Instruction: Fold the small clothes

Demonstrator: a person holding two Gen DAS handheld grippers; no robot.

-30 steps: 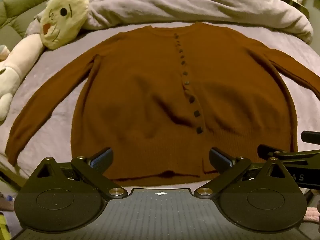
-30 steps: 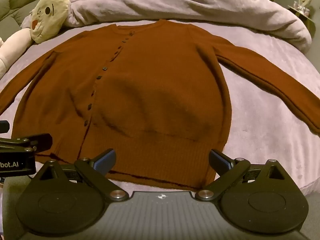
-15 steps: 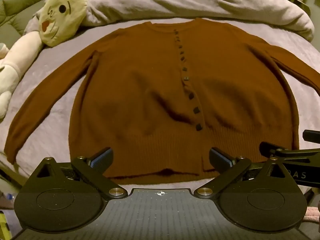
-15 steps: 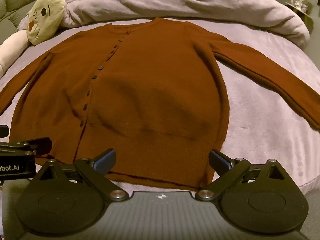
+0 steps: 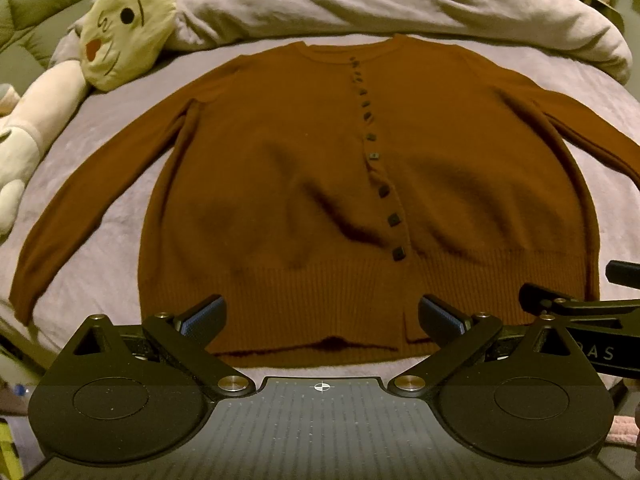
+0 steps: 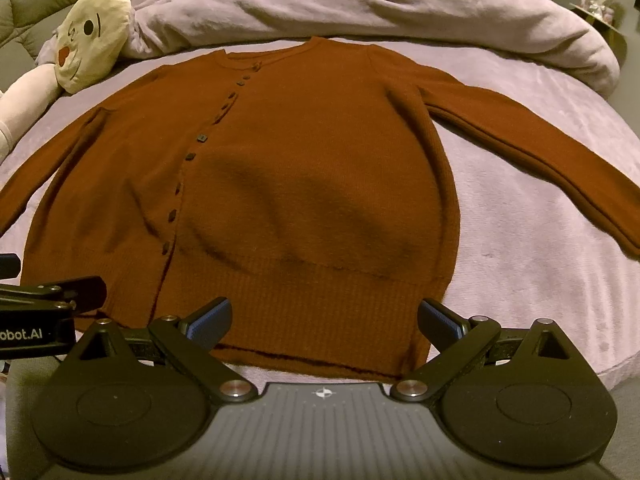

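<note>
A rust-brown buttoned cardigan point(image 5: 320, 184) point(image 6: 300, 176) lies flat and face up on a lilac bed, both sleeves spread out sideways, its ribbed hem nearest me. My left gripper point(image 5: 322, 316) hovers open above the hem's left half, nothing between its blue-padded fingers. My right gripper point(image 6: 324, 318) is open too, over the hem's right half, and holds nothing. Each gripper shows at the edge of the other's view: the right gripper point(image 5: 580, 308), the left gripper point(image 6: 52, 292).
A cream plush toy point(image 5: 124, 28) point(image 6: 92, 36) lies at the far left of the bed. A bunched lilac duvet point(image 5: 380, 4) point(image 6: 360, 4) runs along the back. The bed sheet point(image 6: 532, 240) drops off at the front right; a nightstand point(image 6: 600, 12) stands at the back right.
Both grippers have eased back and up slightly, so the cardigan sits a little farther off in each view. The cardigan itself has not moved.
</note>
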